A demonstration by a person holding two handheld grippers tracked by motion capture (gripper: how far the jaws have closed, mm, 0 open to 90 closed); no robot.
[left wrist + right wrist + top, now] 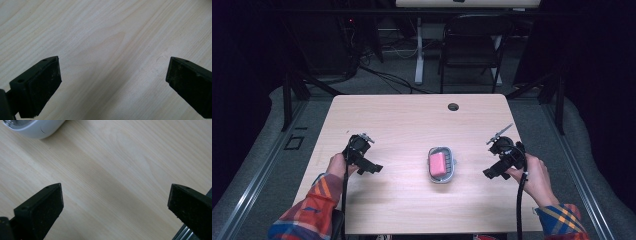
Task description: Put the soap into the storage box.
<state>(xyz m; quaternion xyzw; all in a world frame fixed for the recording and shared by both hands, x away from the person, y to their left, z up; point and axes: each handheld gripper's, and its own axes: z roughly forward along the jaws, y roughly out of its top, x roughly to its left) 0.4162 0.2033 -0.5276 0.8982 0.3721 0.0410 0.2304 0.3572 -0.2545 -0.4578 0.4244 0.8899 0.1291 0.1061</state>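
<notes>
Step in hand, by judgement: release done. Pink soap (437, 163) sits in grey dish (442, 177), worktop (402, 115) centre, betw. both tools. Left tool (371, 168) & right tool (490, 173): jaws apart, empty, well clear of dish. Next: approach dish squarely before any re-grip.

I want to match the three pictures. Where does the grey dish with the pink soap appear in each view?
High view: the grey dish sits at table centre, between the two hands, pink soap inside.
Left gripper view: not in it.
Right gripper view: its pale rounded corner is at the top left edge.
Shared landmark: the light wood table.
</notes>
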